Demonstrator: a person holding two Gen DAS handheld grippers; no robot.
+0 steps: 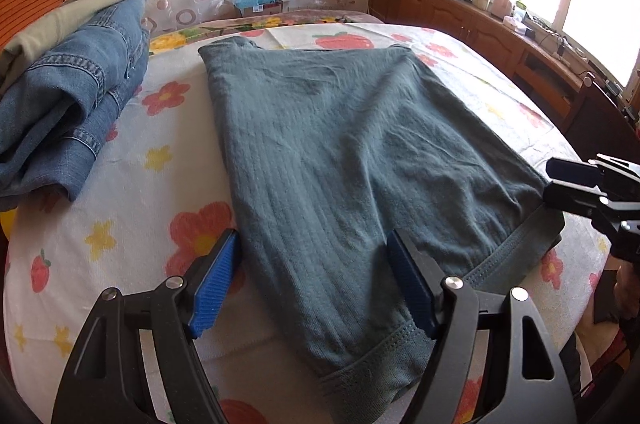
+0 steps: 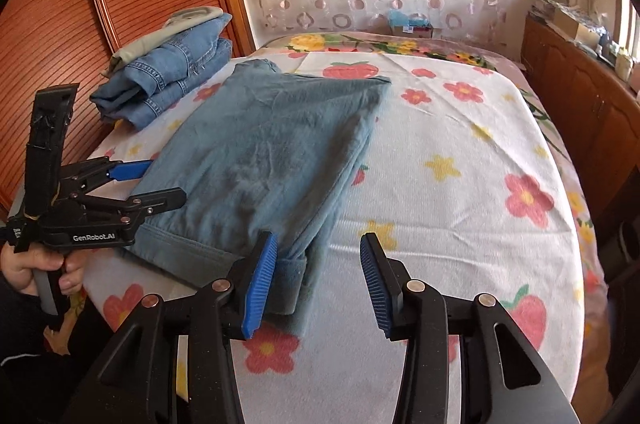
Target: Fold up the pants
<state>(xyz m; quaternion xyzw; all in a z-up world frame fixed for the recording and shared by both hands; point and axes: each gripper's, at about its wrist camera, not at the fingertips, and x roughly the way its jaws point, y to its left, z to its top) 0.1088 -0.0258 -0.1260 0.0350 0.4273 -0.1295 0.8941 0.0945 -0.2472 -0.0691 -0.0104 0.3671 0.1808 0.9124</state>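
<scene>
On the flowered bed (image 1: 120, 207), the left wrist view shows the folded grey-green pants (image 1: 344, 143) lying flat, the left gripper (image 1: 316, 280) with fingers spread wide astride the waistband edge, pinching nothing. Folded jeans (image 1: 68, 103) sit well left. From the right wrist view, the right gripper (image 2: 320, 284) has its fingers parted, empty, beside the pants' corner.

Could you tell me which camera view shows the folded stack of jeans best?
The right wrist view: the stack of jeans sits whole beside the grey-blue pants. The left wrist view shows the jeans larger, but cut off at the picture's left edge.
</scene>
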